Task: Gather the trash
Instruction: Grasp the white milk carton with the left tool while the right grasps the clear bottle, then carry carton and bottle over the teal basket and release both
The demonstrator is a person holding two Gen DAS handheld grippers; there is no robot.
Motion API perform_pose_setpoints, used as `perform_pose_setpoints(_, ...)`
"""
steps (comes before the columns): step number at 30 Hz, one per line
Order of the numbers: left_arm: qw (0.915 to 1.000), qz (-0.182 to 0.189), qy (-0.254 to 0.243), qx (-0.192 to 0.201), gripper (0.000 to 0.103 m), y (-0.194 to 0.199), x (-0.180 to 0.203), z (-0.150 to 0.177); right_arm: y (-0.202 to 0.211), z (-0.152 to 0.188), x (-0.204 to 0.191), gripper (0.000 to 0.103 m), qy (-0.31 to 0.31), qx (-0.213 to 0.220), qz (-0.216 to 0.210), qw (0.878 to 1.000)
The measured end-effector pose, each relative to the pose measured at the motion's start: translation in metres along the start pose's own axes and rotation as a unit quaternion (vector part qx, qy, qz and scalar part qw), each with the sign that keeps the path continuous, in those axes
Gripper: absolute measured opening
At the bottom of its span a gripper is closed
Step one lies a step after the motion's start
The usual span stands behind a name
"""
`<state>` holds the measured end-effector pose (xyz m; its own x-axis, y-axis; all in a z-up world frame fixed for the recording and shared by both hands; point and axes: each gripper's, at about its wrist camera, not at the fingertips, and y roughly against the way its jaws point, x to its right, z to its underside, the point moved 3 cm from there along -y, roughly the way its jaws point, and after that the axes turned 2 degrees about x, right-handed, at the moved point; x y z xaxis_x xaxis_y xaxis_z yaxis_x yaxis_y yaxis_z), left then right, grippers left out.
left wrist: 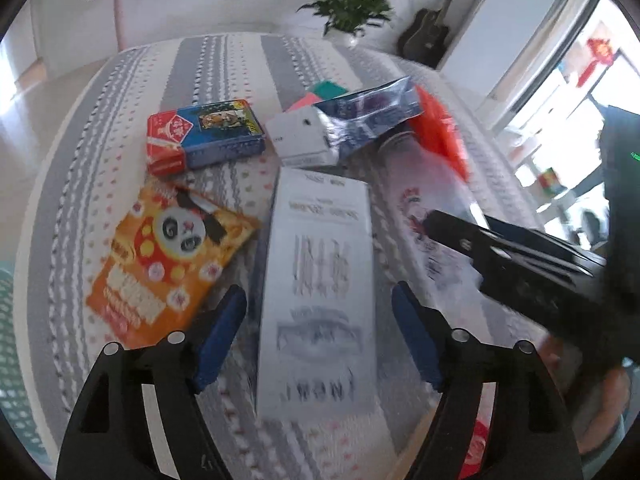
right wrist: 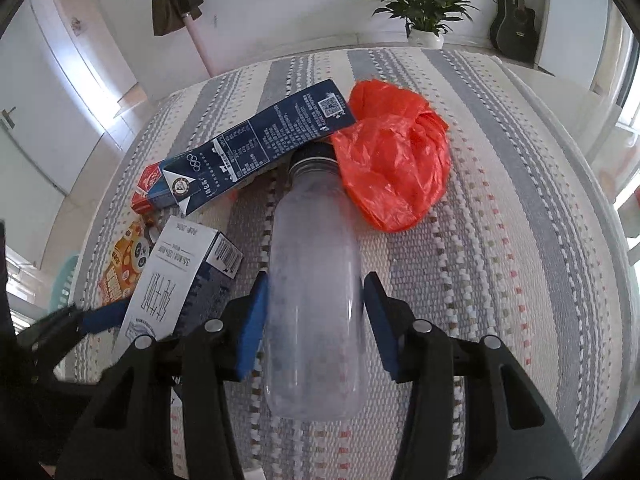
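Note:
Trash lies on a striped cloth. My left gripper (left wrist: pixel 318 332) is open, its blue pads either side of a white carton (left wrist: pixel 320 280) lying flat; the carton also shows in the right wrist view (right wrist: pixel 168 284). My right gripper (right wrist: pixel 316 320) has its pads around a frosted plastic bottle (right wrist: pixel 316 280) lying with its dark cap away from me; the left pad touches it, the right pad stands close beside it. The bottle shows in the left wrist view (left wrist: pixel 436 216). A red plastic bag (right wrist: pixel 392 164) and a dark blue carton (right wrist: pixel 260 140) lie by the cap.
An orange panda packet (left wrist: pixel 168 256), a red and blue box (left wrist: pixel 204 136) and a small white box (left wrist: pixel 300 136) lie at the left and the back of the pile. A potted plant (right wrist: pixel 424 4) and a guitar (right wrist: pixel 516 28) stand beyond the cloth. A teal basket (left wrist: pixel 12 344) is at far left.

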<state>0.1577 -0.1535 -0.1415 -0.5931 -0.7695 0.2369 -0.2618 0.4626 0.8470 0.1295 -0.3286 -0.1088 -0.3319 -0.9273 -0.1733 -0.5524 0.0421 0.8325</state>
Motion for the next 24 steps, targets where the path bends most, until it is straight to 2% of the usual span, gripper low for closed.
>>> perform_pose_setpoints(2,0.9999,-0.01,-0.004,-0.011,0.063,-0.006,0.006,0.001,-0.001,-0.003,-0.002,0.045,0.005,0.0,0.002,1.0)
perform_pose_setpoints(6,0.9998,-0.015,-0.001,-0.012,0.063,-0.01,0.004,0.0,-0.002,-0.003,-0.002,0.045,0.004,-0.006,0.0,1.0)
perform_pose_setpoints(11,0.9999,-0.011,0.011,0.002,0.062,0.005,-0.004,0.011,-0.009,-0.003,-0.004,0.044,0.005,-0.023,0.012,1.0)
perform_pose_setpoints(15,0.9994,-0.003,0.02,0.03,0.062,0.035,-0.012,0.016,0.001,-0.001,-0.004,0.044,-0.007,-0.011,0.003,1.0)
perform_pose_setpoints(18,0.9982,-0.002,0.023,0.056,0.062,0.063,-0.02,0.016,0.02,0.0,-0.005,0.043,-0.028,0.006,-0.02,0.999)
perform_pose_setpoints(24,0.9928,-0.006,0.042,0.112,0.062,0.125,-0.046,0.017,0.063,0.003,-0.032,0.043,-0.034,0.034,-0.063,0.997)
